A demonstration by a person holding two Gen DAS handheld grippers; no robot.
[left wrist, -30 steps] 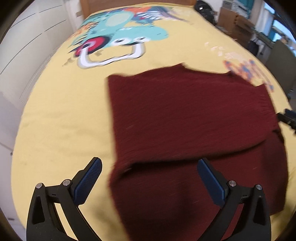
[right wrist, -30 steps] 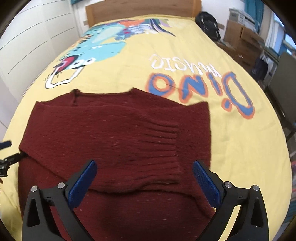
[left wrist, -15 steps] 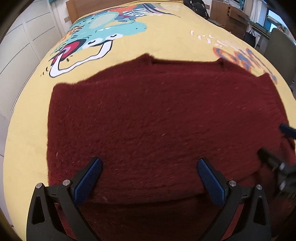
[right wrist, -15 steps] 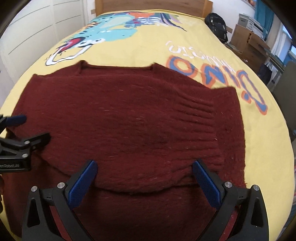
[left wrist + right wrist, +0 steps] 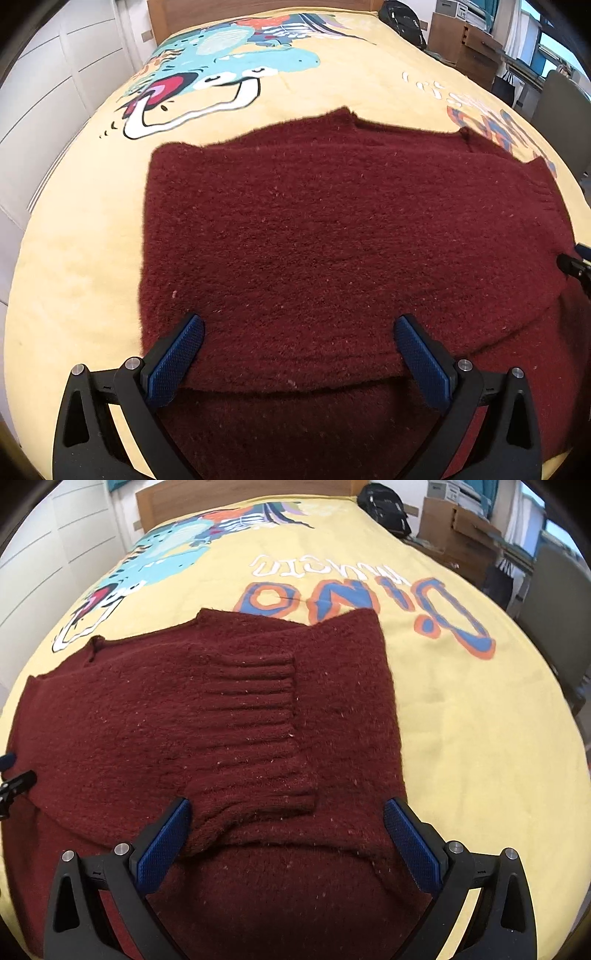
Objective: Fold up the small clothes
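A dark red knitted sweater (image 5: 332, 240) lies flat on the yellow bedspread (image 5: 74, 258), with a sleeve folded across its body; the ribbed cuff (image 5: 251, 716) shows in the right wrist view, where the sweater (image 5: 110, 738) fills the lower left. My left gripper (image 5: 299, 350) is open and empty, low over the sweater's near left part, fingers astride the folded edge. My right gripper (image 5: 286, 834) is open and empty over the near right part, just below the cuff. The right gripper's tip shows at the left wrist view's right edge (image 5: 576, 264).
The bedspread carries a dinosaur print (image 5: 221, 70) and coloured lettering (image 5: 351, 602). A wooden headboard (image 5: 240, 494) is at the far end. White wardrobe doors (image 5: 44, 92) stand to the left. A black bag (image 5: 384, 506), boxes (image 5: 461, 528) and a chair (image 5: 554, 602) stand to the right.
Both grippers have moved in over the sweater and stayed open. The left view shifted from the left edge toward the middle, then back a little. The sweater has not visibly moved.
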